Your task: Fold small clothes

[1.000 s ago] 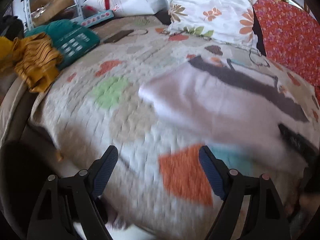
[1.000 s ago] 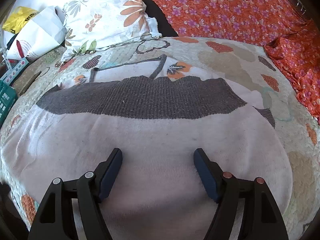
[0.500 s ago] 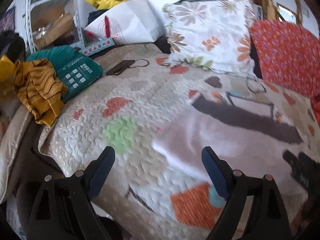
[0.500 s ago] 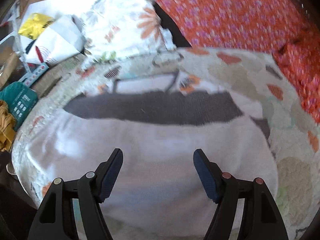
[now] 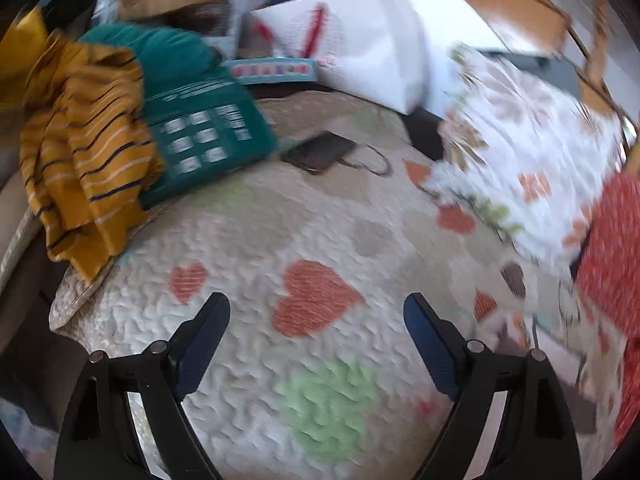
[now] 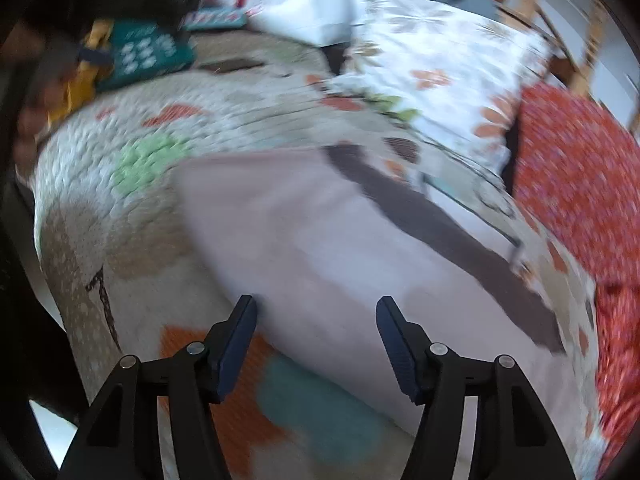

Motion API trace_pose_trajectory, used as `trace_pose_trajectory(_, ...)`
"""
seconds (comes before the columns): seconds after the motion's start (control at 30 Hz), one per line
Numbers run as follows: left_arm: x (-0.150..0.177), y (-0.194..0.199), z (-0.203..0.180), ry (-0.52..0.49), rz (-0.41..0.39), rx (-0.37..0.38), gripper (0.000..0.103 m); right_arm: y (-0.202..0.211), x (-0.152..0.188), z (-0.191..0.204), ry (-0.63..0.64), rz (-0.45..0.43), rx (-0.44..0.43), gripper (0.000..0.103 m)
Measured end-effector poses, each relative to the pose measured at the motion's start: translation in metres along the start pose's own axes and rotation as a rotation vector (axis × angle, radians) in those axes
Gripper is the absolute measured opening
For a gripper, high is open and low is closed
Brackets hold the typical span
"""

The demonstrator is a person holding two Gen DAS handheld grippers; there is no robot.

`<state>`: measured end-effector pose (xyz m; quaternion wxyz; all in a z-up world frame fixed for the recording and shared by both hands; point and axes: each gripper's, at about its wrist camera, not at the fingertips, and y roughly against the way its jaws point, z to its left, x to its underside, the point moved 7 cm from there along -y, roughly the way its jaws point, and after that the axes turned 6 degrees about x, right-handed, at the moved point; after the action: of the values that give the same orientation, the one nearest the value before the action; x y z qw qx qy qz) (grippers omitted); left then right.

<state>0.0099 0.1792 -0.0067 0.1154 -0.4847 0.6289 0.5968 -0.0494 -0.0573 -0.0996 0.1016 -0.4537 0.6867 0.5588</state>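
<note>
Pale garment (image 6: 320, 240) with dark band — spread flat on heart-print quilt (image 5: 280, 220), mid-frame in right view. Right gripper (image 6: 316, 320) above its near edge, jaws just narrowing, pinching nothing. Left gripper (image 5: 316, 316) over bare quilt — jaws spread wide, empty.

floral pillow (image 5: 532, 160) motion-blurred, pale garment (image 6: 320, 240) smeared, cut off at bottom edge

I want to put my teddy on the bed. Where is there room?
The quilt is bare around the big orange heart, between the mustard striped top and the flowered pillow. The far edge is crowded: teal box, phone, white bag. The pale garment fills the side toward the red blanket.
</note>
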Motion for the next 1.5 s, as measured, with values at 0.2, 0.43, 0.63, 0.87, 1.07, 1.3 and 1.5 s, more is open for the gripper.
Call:
trace_pose_trajectory(0.2,0.0,-0.007,0.052,0.2,0.066,0.024,0.088,-0.038,-0.041,0.044,0.11,0.021,0.118,0.049)
trace_pose_trajectory(0.43,0.007,-0.014,0.052,0.209,0.09,0.017,0.088,-0.047,-0.064,0.013,-0.084,0.086,0.042,0.016)
trace_pose_trajectory(0.63,0.022,-0.013,0.017,0.093,0.085,0.021,0.088,0.009,-0.038,-0.156,-0.618,0.021,-0.042,0.015)
trace_pose_trajectory(0.87,0.062,-0.017,-0.047,-0.077,0.146,0.091,0.088,0.041,0.122,-0.297,-0.93,0.126,0.139,0.015)
trace_pose_trajectory(1.07,0.102,-0.014,-0.119,-0.24,0.222,0.175,0.088,0.023,0.205,-0.31,-1.06,0.231,0.08,0.016)
trace_pose_trajectory(1.3,0.154,0.012,-0.216,-0.452,0.294,0.359,0.088,0.03,0.205,-0.314,-1.035,0.228,0.055,0.024)
trace_pose_trajectory(1.5,0.197,-0.004,-0.273,-0.457,0.509,0.512,0.09,0.041,0.203,-0.356,-1.114,0.178,0.042,0.054)
